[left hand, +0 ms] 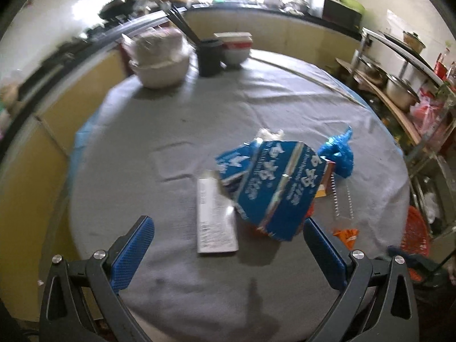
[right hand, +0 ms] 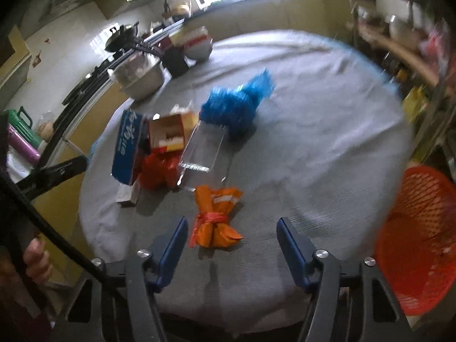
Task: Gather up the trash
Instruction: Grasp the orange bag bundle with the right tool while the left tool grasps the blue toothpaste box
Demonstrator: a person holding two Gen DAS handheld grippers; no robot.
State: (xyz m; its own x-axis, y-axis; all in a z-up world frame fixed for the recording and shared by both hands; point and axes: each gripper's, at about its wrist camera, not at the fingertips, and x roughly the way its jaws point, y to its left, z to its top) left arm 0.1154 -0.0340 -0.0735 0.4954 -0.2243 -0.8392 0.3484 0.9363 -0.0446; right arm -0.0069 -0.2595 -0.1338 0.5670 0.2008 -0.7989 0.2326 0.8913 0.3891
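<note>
Trash lies in a loose cluster near the middle of the round bench [right hand: 313, 131], which is covered by a grey cloth. The largest item is a flattened blue carton [left hand: 273, 188] with white lettering, resting partly on a white printed box [left hand: 215, 216] and over red wrapping [right hand: 158, 169]. Beside it sits an open brown cardboard box [right hand: 171, 134], touching a clear plastic tray [right hand: 203, 148]. A crumpled blue plastic bag [right hand: 236, 105] lies just beyond the tray. Nearest the right gripper [right hand: 232, 229] lies an orange bundle [right hand: 215, 216] tied with a red band; it sits between and just ahead of the fingertips, with no pad contact visible, the jaws standing apart and released. The left gripper [left hand: 228, 228] is likewise released, jaws wide, above the white printed box and the carton's near edge, grasping nothing. A red mesh basket [right hand: 419, 236] stands off the bench's right edge. Bowls [left hand: 159, 65] and a dark cup [left hand: 209, 57] occupy the far side.
</note>
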